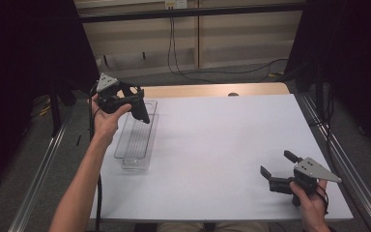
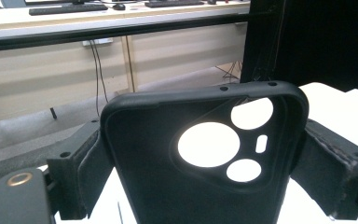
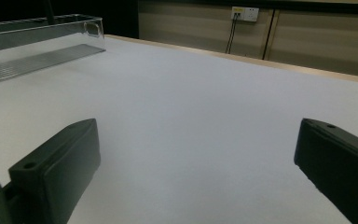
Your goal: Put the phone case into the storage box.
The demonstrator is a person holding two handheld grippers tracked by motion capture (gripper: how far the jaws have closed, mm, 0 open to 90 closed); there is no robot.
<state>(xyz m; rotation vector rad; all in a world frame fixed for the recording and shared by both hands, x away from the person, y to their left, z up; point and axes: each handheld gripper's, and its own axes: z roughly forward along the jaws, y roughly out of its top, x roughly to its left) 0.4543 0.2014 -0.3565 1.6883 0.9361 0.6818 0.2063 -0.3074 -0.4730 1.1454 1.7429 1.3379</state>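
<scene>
A black phone case (image 2: pixel 186 163) with round camera cut-outs stands clamped between the two jaws of my left gripper (image 2: pixel 200 168). In the high view that left gripper (image 1: pixel 134 107) is held up in the air over the far end of a clear plastic tray (image 1: pixel 136 140), with the case (image 1: pixel 140 111) hanging down from it. My right gripper (image 1: pixel 278 164) rests low near the table's front right corner, its jaws wide apart with nothing between them. In the right gripper view the tray (image 3: pixel 37 42) lies far off at the upper left.
The white table top (image 1: pixel 222 140) has a wooden strip along its far edge. Black curtains hang at both sides. Cables run over the floor behind the table, and metal rails flank it.
</scene>
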